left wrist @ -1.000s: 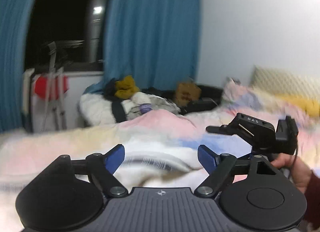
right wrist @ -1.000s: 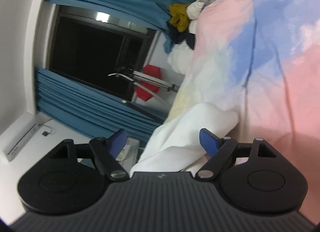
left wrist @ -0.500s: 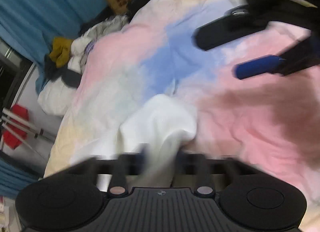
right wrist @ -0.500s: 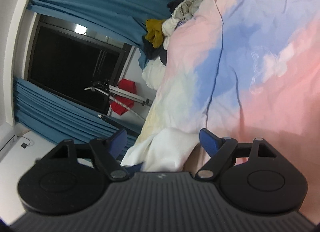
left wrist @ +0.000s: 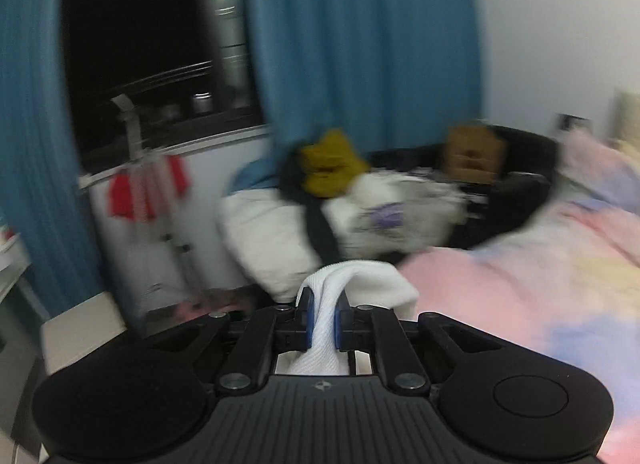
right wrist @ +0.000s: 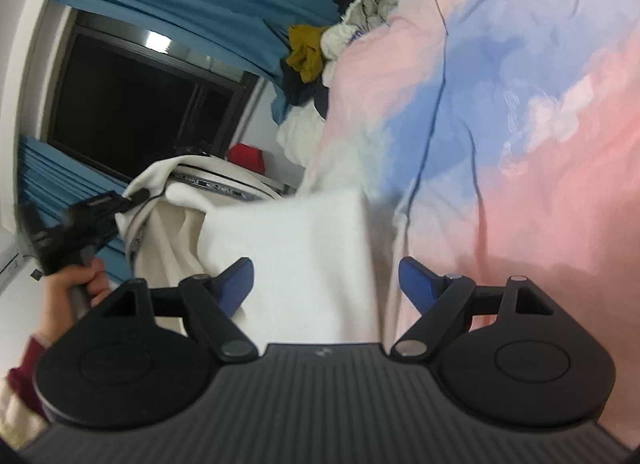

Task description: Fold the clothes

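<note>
Since the earlier frame, the soft white knit garment (left wrist: 326, 316) has been clamped by the left gripper (left wrist: 323, 318) and lifted off the pastel pink-and-blue bedspread (right wrist: 520, 111). The right gripper (right wrist: 326, 278) is held agape, nothing pinched. Pick-up step judged underway; next, a second edge likely needs gripping for spreading.

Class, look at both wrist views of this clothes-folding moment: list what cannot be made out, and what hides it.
- Left wrist view: the white garment drops behind the left gripper, so its shape is hidden.
- Left wrist view: the clothes pile is smeared by motion blur.
- Right wrist view: the garment's lower edge is hidden behind the right gripper.
- Right wrist view: the print on the garment's band is too small to read.
</note>
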